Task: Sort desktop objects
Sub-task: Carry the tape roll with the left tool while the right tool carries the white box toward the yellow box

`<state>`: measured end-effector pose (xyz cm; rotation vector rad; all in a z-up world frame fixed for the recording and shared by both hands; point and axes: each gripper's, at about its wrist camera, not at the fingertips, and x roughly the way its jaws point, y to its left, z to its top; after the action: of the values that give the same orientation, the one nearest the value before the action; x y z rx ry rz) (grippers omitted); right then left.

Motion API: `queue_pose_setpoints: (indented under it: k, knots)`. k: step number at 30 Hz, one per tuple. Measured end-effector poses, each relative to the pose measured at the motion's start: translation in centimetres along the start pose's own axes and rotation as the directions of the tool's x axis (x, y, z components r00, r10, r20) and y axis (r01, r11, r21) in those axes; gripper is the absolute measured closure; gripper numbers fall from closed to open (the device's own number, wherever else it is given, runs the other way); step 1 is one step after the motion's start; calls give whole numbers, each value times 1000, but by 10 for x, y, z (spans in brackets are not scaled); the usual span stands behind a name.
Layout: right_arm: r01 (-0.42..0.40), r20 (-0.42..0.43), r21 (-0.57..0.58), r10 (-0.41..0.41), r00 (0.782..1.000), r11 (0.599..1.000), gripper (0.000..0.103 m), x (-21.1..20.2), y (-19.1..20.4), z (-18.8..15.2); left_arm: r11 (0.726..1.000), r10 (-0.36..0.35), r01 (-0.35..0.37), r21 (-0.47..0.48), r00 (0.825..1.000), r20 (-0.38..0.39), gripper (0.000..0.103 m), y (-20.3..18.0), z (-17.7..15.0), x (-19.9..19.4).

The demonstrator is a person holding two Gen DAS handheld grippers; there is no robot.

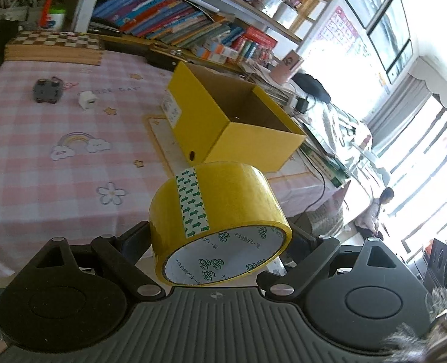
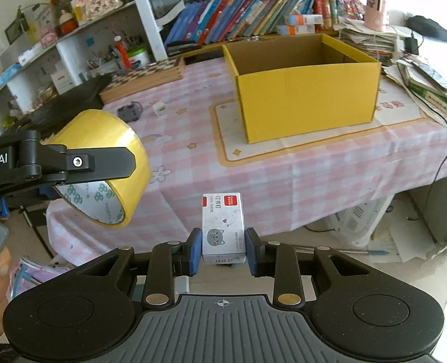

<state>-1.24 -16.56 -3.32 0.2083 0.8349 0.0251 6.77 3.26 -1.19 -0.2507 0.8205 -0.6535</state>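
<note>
We carry the tape roll (image 1: 220, 224) pinched in our left claw (image 1: 220, 236) and the small staple box (image 2: 223, 230) pinched in our right claw (image 2: 223, 251). The yellow box (image 2: 305, 84) on the surface (image 2: 193, 151) looks empty; a charger (image 1: 88, 100) and a dark gadget (image 1: 46, 91) remain.

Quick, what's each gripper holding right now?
Left gripper: closed on the yellow tape roll.
Right gripper: closed on the small staples box.

The left gripper's arm (image 2: 57, 163) reads "bot.AI"; the small box (image 2: 222, 227) shows "24/6" under a red label; the tablecloth (image 1: 72, 115) has partly legible "DAY"; the tape (image 1: 220, 220) core's green print is unreadable
</note>
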Motion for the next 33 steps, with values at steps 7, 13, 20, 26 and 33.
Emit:
queue_pose_setpoints:
  k: [7, 13, 20, 26, 33]
  knots:
    - [21, -1, 17, -21, 1000, 1000, 73, -1, -18, 5, 1000, -24, 24, 17, 1000, -17, 12, -14, 5, 17]
    - [32, -3, 27, -32, 999, 999, 73, 0, -35, 13, 999, -38, 38, 27, 999, -30, 12, -28, 12, 34]
    - [33, -12, 35, -33, 999, 999, 73, 4, -58, 24, 998, -44, 45, 38, 998, -40, 12, -45, 20, 54]
    - [27, -22, 41, -26, 999, 999, 73, 10, -78, 34, 998, -43, 46, 47, 998, -52, 12, -60, 27, 73]
    - [23, -31, 47, -21, 999, 999, 73, 18, -102, 44, 997, -40, 43, 57, 997, -61, 13, -77, 34, 94]
